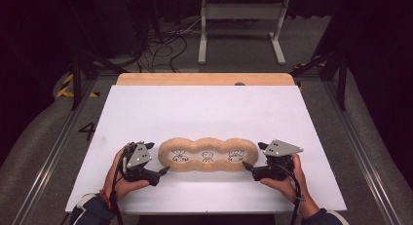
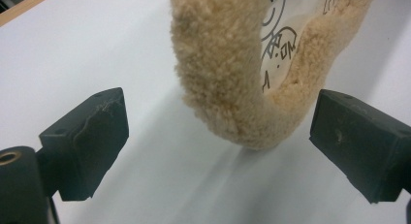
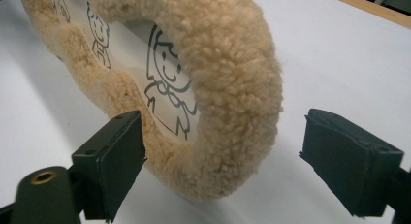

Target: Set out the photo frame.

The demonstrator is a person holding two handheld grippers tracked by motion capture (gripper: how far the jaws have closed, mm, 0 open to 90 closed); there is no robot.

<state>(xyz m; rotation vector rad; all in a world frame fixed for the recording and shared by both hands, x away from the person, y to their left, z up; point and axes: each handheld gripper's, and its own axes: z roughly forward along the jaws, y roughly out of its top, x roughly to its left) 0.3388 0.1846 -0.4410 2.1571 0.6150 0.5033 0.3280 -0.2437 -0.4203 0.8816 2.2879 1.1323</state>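
Tan fleecy three-lobed frame (image 1: 208, 155) lay flat on white table sheet (image 1: 204, 113), low of centre, long axis running 9 to 3 o'clock, three line-drawn cartoon figures (image 1: 207, 157) inside its openings. Left gripper (image 1: 163, 172) sat at the frame's 9 o'clock end, held in left hand (image 1: 124, 178), jaws spread wide; in left gripper view, fleecy end (image 2: 228, 83) lay between the jaws, touching neither. Right gripper (image 1: 247, 167) sat at the 3 o'clock end, held in right hand (image 1: 287, 178), jaws likewise spread, fleecy rim (image 3: 232, 88) between them with a gap either side. Nothing lay between jaws and frame. Wooden table edge (image 1: 204, 79) showed at 12 o'clock beyond the sheet; white metal stand (image 1: 241, 28) and loose black cables (image 1: 163, 47) on grey floor farther off.
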